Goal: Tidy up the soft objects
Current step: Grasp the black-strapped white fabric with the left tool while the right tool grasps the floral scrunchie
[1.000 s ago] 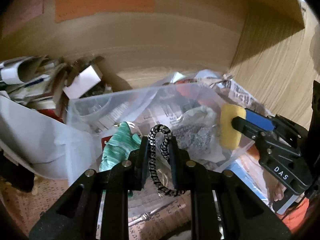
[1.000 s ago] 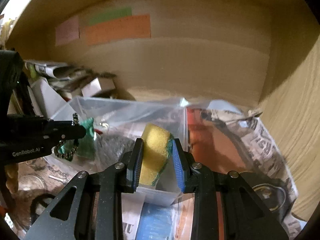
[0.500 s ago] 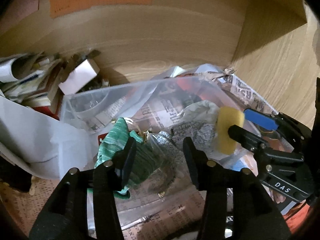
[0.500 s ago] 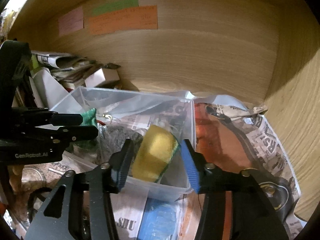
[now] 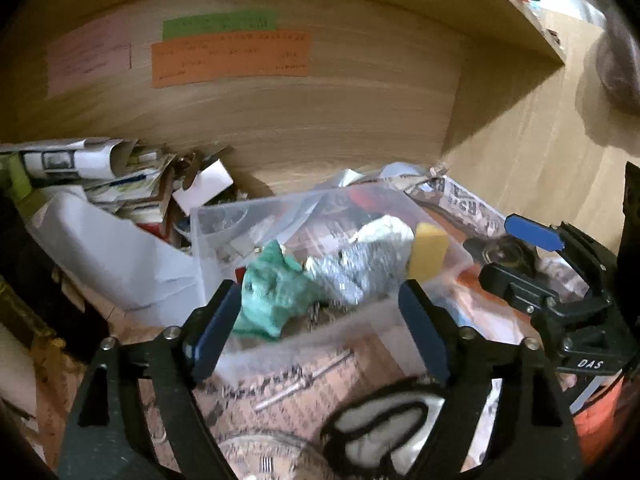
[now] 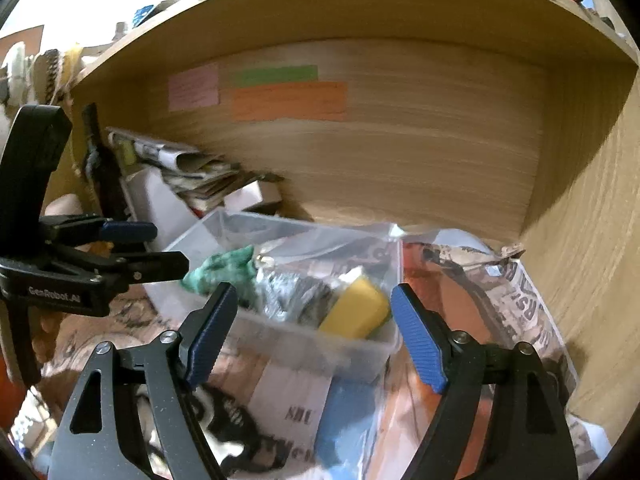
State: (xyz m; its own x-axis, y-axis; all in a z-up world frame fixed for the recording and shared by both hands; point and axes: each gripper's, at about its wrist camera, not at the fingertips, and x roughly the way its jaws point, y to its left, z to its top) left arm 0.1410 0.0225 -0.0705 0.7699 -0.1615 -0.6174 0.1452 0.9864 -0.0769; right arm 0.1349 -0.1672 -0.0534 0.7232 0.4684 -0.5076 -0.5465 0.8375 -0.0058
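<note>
A clear plastic bin stands on the newspaper-lined shelf. In it lie a green cloth, a silvery grey scrubber and a yellow sponge at the right end. A bit of the black-and-white cord shows beside the cloth. My left gripper is open and empty, just in front of the bin. My right gripper is open and empty, in front of the sponge. Each gripper shows in the other's view: the right, the left.
Folded newspapers and a white box are piled at the back left. Wooden walls close the back and right. Coloured paper labels are stuck on the back wall. A black-rimmed white object lies on the newspaper near me.
Both grippers opened and pulled back. The left let go of the black-and-white cord into the bin. The right let go of the yellow sponge, which now rests in the bin.
</note>
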